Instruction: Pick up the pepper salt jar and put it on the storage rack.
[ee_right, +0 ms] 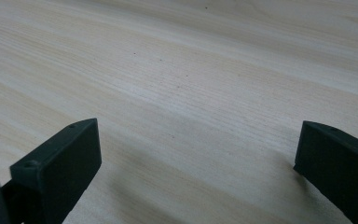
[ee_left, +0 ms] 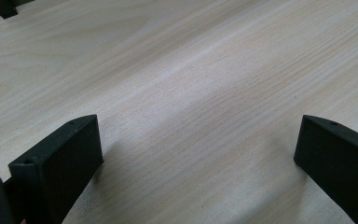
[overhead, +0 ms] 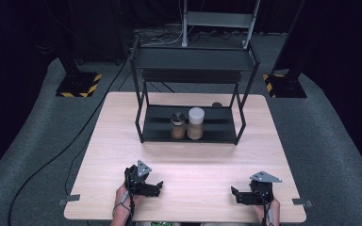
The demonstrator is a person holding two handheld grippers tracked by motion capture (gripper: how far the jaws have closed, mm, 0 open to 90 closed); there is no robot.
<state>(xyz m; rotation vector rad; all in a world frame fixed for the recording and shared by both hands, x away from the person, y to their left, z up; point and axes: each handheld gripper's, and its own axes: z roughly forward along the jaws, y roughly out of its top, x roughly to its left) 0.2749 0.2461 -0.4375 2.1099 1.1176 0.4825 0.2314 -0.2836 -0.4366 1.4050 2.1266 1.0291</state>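
Two jars stand side by side on the bottom shelf of a black two-tier rack (overhead: 146,136) at the table's far middle. The left jar (overhead: 177,126) has a dark metallic lid, the right jar (overhead: 195,123) a white lid; both hold brown contents. My left gripper (overhead: 158,188) rests near the front edge on the left, open, its jaws wide apart over bare wood (ee_left: 200,140). My right gripper (overhead: 235,195) lies at the front right, also open with nothing between its jaws (ee_right: 198,144).
The light wooden table (overhead: 193,160) spreads between the grippers and the rack. A small dark round object (overhead: 217,104) lies behind the rack. A rack foot (ee_left: 2,7) shows in the left gripper view. Stands, cables and grey carpet surround the table.
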